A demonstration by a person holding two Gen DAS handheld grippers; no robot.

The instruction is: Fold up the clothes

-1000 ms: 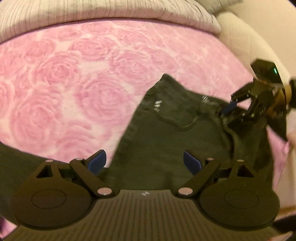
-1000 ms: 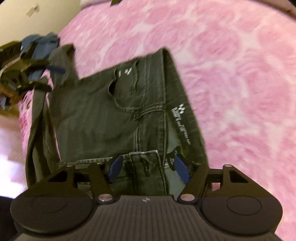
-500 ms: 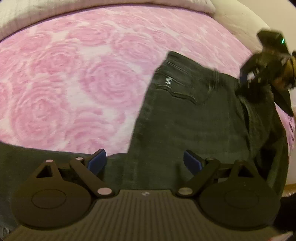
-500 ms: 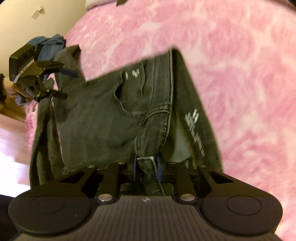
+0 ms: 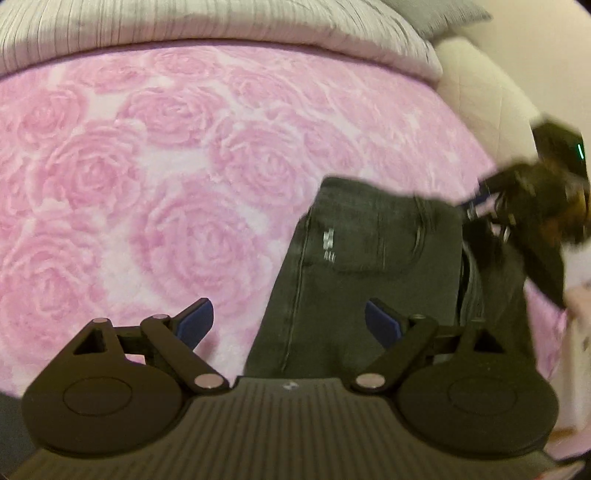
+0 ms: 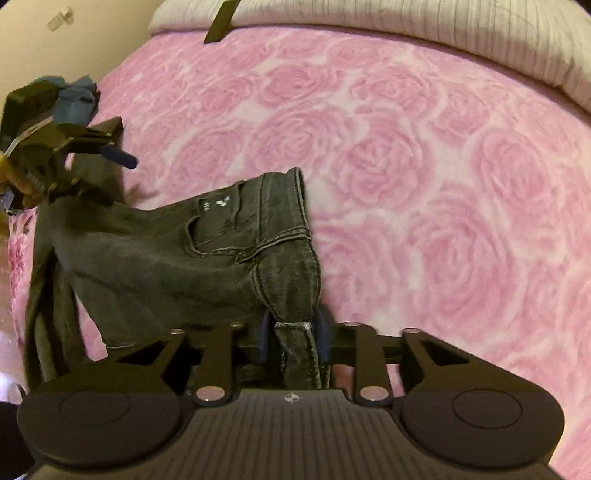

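Left wrist view. Broadly, the left tool stands wide with nothing between its blue pads; the near end of the dark grey jeans lies under the gap, toward its right pad, and no pad touches the cloth. The jeans rest on the pink rose-patterned bedspread, running from the near centre to the far right, where the right tool meets their far edge; motion blur hides the contact there. A striped grey pillow lines the far side of the bed.

Right wrist view. The right tool is narrow, its jaws opening, and a folded strip of the jeans, apparently the waistband, sits between its pads, which still appear to press it. From that point the garment hangs and sags to the left, a back pocket facing the camera, its lower part trailing off the bedspread at near left. The left tool hovers at far left, above the jeans' far corner.

Handling, as judged: denim is soft yet fairly heavy, it drapes and drags, and it is not fragile. Thick seams and the waistband offer the firmest hold; a second grip at the opposite corner would keep the cloth taut.
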